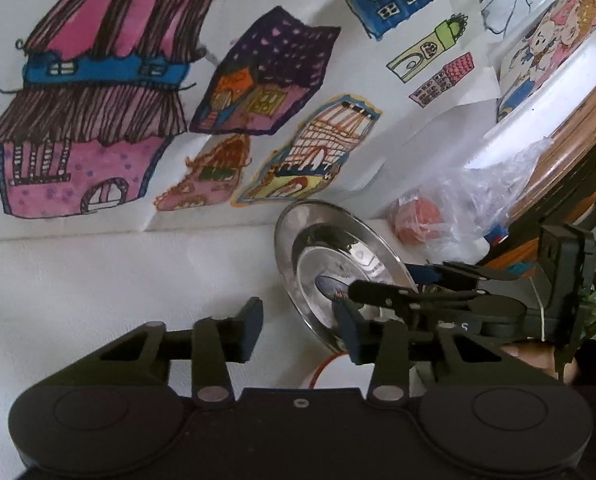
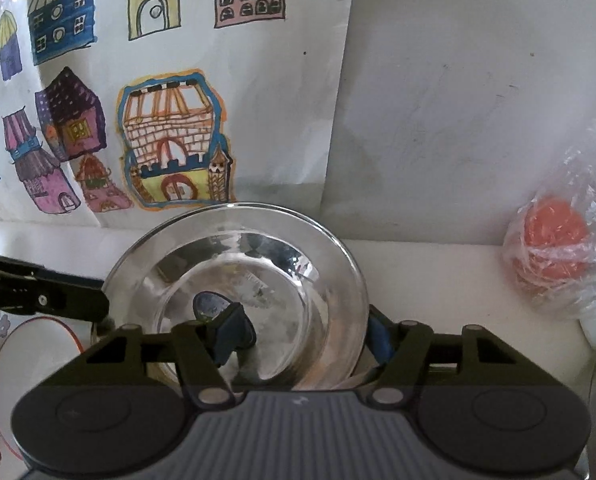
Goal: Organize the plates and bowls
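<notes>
Pickup, by the look of it: setting up a grip on the steel dish (image 2: pixel 258 280), sitting on the white table (image 2: pixel 437 280) against a wall of children's drawings (image 2: pixel 170 140), well apart from a plastic bag (image 2: pixel 553 236) with something orange inside. Straddling the dish's near rim with the right gripper (image 2: pixel 305 328), one finger inside the hollow, the other outside, spread wide and not pinching. Hovering the left gripper (image 1: pixel 299 320) just beside the dish's left edge, fingers likewise apart, holding nothing.

Calling next, probably, for squeezing onto the rim and lifting level, minding slip on polished metal. Possibly heading for stacking with the white printed plate (image 2: pixel 30 360) lying just beside, on the left.

Reading little: blue oval sticker (image 2: pixel 210 306) at the dish's centre too blurred to make out. Only "LO" showing at the printed plate's edge, and a lone "S" showing on the right gripper's body in the left wrist view.
</notes>
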`<state>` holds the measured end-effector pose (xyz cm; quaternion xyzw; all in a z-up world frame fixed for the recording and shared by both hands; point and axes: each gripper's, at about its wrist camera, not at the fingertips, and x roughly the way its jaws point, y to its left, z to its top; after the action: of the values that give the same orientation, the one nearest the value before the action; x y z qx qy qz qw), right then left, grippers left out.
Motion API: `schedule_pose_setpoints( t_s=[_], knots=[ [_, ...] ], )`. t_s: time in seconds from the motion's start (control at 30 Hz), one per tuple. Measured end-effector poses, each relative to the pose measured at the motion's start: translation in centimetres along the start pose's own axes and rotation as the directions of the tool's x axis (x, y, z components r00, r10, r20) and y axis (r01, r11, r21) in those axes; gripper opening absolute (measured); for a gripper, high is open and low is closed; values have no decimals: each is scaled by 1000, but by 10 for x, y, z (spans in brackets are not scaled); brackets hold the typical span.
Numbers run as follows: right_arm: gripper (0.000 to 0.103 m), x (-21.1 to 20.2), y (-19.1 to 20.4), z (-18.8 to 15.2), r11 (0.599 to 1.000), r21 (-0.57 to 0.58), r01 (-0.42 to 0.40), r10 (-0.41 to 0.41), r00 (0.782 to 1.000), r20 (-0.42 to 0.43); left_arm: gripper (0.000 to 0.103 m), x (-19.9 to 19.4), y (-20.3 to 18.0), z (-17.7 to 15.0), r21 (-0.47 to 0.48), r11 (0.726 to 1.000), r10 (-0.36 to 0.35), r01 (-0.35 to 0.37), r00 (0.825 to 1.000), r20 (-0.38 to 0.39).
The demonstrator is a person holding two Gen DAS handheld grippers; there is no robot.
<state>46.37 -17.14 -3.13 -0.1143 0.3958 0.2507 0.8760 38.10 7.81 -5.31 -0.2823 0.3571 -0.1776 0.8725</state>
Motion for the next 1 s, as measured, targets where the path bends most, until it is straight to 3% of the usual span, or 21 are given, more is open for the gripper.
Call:
schedule_pose_setpoints(
  t_s=[0.07, 0.17, 0.3, 0.5, 1.0],
  knots=[
    [57, 0, -2, 1, 1000, 20, 9, -9, 1000, 10, 31, 1, 1, 0, -3, 1000, 0, 0, 1000, -7],
    [44, -3, -7, 1, 998, 60, -1, 0, 1000, 18, 24, 5, 6, 0, -37, 999, -25, 24, 999, -31],
    [41, -2, -6, 2, 997, 77, 3, -5, 1000, 22, 13, 5, 7, -1, -46, 998, -34, 32, 999, -28],
    [38, -3, -2, 3, 995, 101, 16, -19, 999, 36, 12, 4, 9, -1, -64, 998, -22, 20, 1000, -16],
    [30, -13, -3, 6, 977, 212, 10, -17, 999, 31, 12, -14, 21, 0, -157, 985, -66, 67, 998, 15]
  ],
)
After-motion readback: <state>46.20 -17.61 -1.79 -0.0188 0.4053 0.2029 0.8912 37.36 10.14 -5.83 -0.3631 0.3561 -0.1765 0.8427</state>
